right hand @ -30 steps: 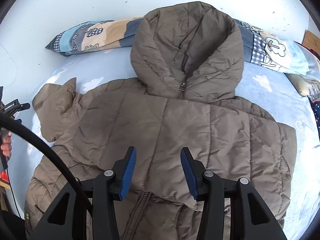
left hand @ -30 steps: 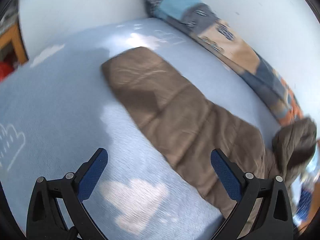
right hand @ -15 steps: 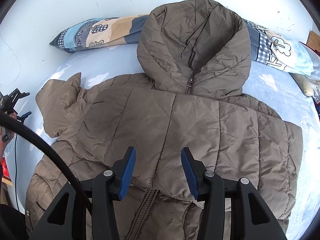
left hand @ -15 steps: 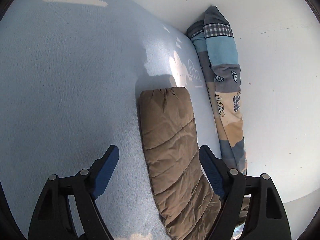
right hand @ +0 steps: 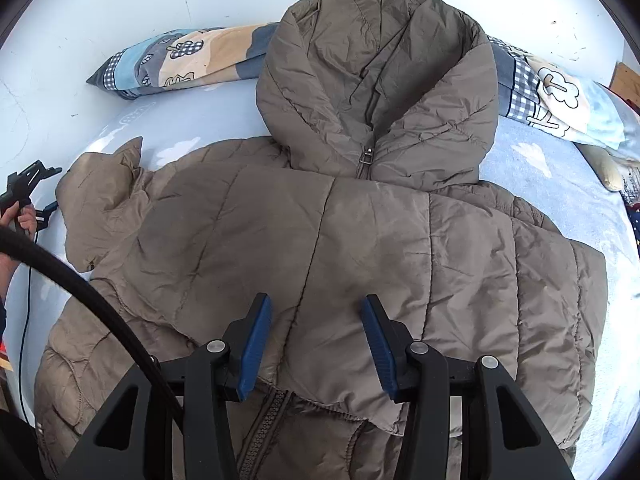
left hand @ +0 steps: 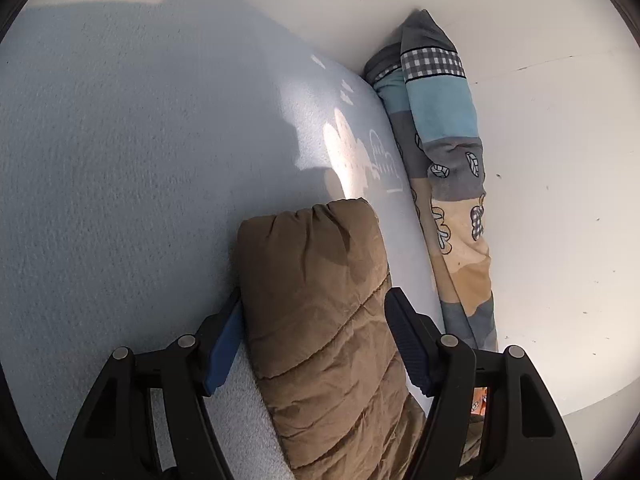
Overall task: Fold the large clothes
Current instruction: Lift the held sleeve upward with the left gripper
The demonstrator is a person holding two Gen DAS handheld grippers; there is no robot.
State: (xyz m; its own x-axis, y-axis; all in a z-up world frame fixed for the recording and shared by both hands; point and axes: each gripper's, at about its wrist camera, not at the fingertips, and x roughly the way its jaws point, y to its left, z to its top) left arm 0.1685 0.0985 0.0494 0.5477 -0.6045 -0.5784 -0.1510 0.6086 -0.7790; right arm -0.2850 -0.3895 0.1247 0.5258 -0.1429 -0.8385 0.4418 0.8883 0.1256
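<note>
A brown hooded puffer jacket [right hand: 360, 232] lies spread on a light blue bed sheet [right hand: 532, 160], hood toward the wall. Its left sleeve [left hand: 320, 280] stretches out across the sheet. My left gripper [left hand: 314, 308] is open, with its blue-padded fingers on either side of the sleeve near the cuff. It also shows at the far left of the right wrist view [right hand: 34, 196], beside the sleeve end. My right gripper [right hand: 316, 320] is open and hovers over the jacket's chest, above the zipper, holding nothing.
A long patchwork pillow [left hand: 444, 184] lies along the white wall [left hand: 560, 160] behind the jacket; it also shows in the right wrist view [right hand: 180, 60]. The sheet [left hand: 120, 160] has white cloud prints. A black cable [right hand: 80, 292] crosses the right view's lower left.
My left gripper swung round to the sleeve, moved in along it, and its fingers now straddle the cuff end, closer together than before. My right gripper has barely moved.
</note>
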